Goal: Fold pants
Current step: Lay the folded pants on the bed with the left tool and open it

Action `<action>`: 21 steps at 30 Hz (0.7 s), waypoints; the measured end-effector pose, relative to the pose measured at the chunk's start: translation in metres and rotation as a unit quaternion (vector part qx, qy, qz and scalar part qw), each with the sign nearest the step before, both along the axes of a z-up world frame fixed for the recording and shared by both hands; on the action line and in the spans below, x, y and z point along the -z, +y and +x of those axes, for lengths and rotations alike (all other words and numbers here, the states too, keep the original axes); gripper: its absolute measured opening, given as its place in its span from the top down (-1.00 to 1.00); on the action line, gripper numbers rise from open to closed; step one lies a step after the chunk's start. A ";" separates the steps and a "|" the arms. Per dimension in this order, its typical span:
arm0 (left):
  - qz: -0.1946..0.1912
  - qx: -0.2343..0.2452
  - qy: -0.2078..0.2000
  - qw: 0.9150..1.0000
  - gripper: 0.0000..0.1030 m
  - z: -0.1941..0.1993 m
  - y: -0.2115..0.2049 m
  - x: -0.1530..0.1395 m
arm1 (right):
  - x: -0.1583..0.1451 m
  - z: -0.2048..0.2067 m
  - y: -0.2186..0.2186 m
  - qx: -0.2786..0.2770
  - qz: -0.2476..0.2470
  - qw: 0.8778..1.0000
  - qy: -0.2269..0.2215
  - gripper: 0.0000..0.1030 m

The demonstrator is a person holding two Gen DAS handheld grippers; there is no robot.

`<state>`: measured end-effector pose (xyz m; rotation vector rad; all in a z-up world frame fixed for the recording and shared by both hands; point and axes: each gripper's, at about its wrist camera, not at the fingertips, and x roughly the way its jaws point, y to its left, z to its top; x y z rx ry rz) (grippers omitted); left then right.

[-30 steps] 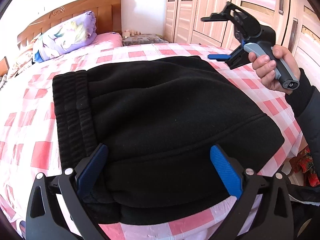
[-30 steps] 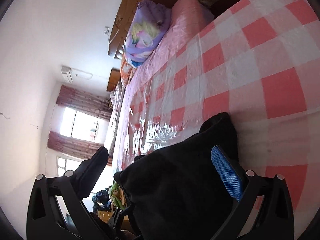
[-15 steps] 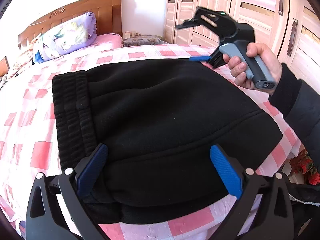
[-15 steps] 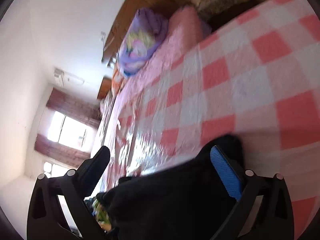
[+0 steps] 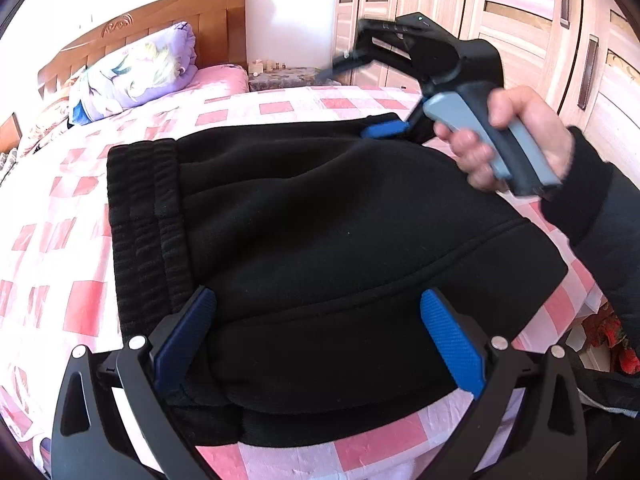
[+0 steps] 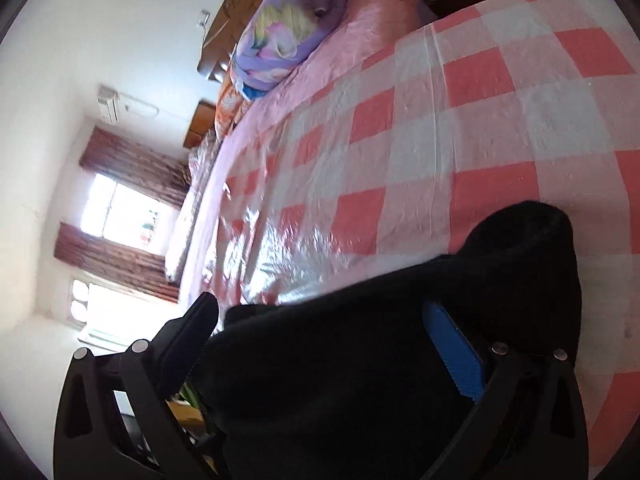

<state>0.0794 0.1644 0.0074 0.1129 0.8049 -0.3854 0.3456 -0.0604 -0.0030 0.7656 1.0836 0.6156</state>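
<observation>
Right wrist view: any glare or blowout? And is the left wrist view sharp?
Right wrist: window blown out, glare on the checked bed cover, horizon rolled sideways. Left wrist: black pants sharp; right gripper motion-blurred at its upper finger; fisheye bends the wardrobe.

Bright daylight from blown-out window [image 6: 120,216], glare on glossy bedsheet [image 6: 288,248], motion blur on right gripper [image 5: 360,96], heavy fisheye bending.

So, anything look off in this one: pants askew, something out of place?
Nothing stands out. The black pants lie folded in a compact stack on the checked bedsheet, waistband to one side, edges roughly lined up. The left gripper is open over the near edge; the right gripper is open at the far edge.
</observation>
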 end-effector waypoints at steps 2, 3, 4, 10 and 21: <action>0.000 0.000 0.002 1.000 -0.97 0.001 0.000 -0.001 | -0.010 -0.008 -0.004 0.003 0.017 0.999 -0.028 -0.92; 0.001 0.001 0.002 1.000 -0.97 0.001 -0.001 0.000 | -0.020 -0.019 -0.009 0.006 0.025 0.998 -0.057 -0.92; 0.002 0.001 0.001 1.000 -0.97 0.001 -0.001 0.000 | -0.032 -0.026 -0.015 0.013 0.025 0.997 -0.074 -0.92; 0.004 -0.008 -0.003 1.000 -0.97 0.001 -0.005 0.000 | -0.045 -0.064 -0.011 -0.040 0.017 0.996 -0.076 -0.92; 0.007 -0.009 -0.002 1.000 -0.97 0.001 -0.009 0.000 | 0.006 -0.038 -0.024 0.017 0.006 0.999 -0.052 -0.92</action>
